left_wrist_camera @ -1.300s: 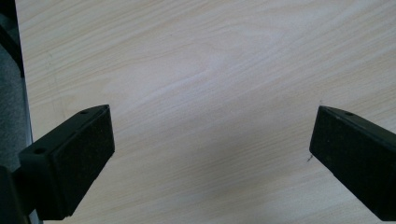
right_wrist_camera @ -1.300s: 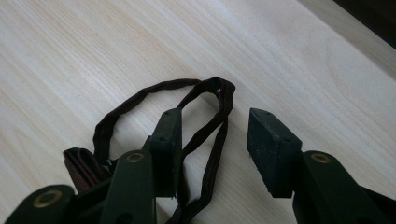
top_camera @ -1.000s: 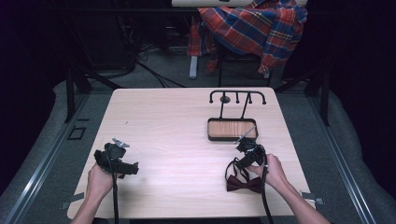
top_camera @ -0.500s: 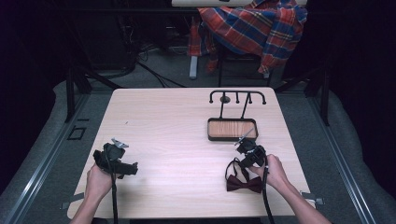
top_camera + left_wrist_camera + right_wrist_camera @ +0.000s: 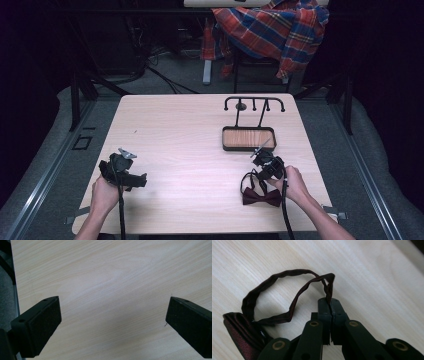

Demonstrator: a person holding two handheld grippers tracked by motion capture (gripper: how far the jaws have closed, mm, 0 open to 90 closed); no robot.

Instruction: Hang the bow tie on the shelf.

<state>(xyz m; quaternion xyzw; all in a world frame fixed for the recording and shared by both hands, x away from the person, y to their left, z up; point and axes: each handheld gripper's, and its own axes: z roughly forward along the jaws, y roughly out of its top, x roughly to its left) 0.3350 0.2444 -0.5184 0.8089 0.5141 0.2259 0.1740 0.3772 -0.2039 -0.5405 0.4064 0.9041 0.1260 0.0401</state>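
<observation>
Partly, the bow tie (image 5: 239, 332) was cut off at the lower left edge of the right gripper view, its knot hidden behind the gripper's linkage. It was seen as dark burgundy fabric lying on the wooden table (image 5: 180, 130) near the front right edge, with its thin neck strap (image 5: 294, 280) looped upward. The strap was pinched between the closed jaws of the right gripper (image 5: 264, 161). The left gripper (image 5: 122, 170) was held low over bare tabletop, jaws spread wide with nothing between them. Compared with the earlier frames, no clear change was noted.
</observation>
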